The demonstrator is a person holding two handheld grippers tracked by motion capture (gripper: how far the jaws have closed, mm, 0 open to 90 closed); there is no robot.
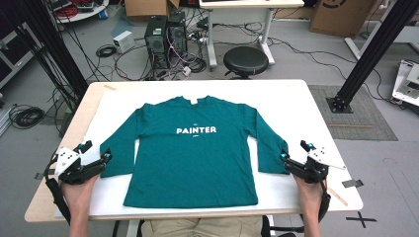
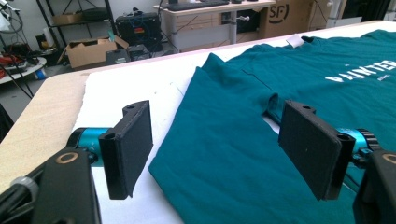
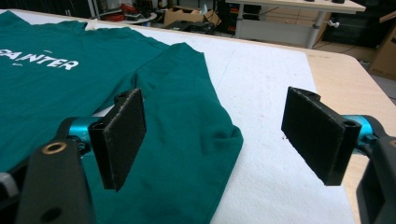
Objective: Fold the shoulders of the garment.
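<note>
A teal long-sleeved shirt (image 1: 192, 148) with white "PAINTER" lettering lies flat, front up, on a white sheet over the table, collar toward the far edge. My left gripper (image 1: 96, 153) rests at the cuff of the shirt's left-hand sleeve (image 2: 224, 154), jaws wide open, nothing between them. My right gripper (image 1: 294, 154) sits by the end of the right-hand sleeve (image 3: 187, 135), open too, with the cuff under the gap. In the left gripper view my left gripper (image 2: 215, 144) straddles the sleeve edge. In the right gripper view my right gripper (image 3: 212, 135) frames the cuff and bare sheet.
The white sheet (image 1: 291, 108) covers most of the wooden table (image 1: 74, 128). Beyond the far edge stand a black stool (image 1: 245, 60), computer towers (image 1: 165, 39) with tangled cables, and a desk. Black frame posts (image 1: 370, 54) rise at both sides.
</note>
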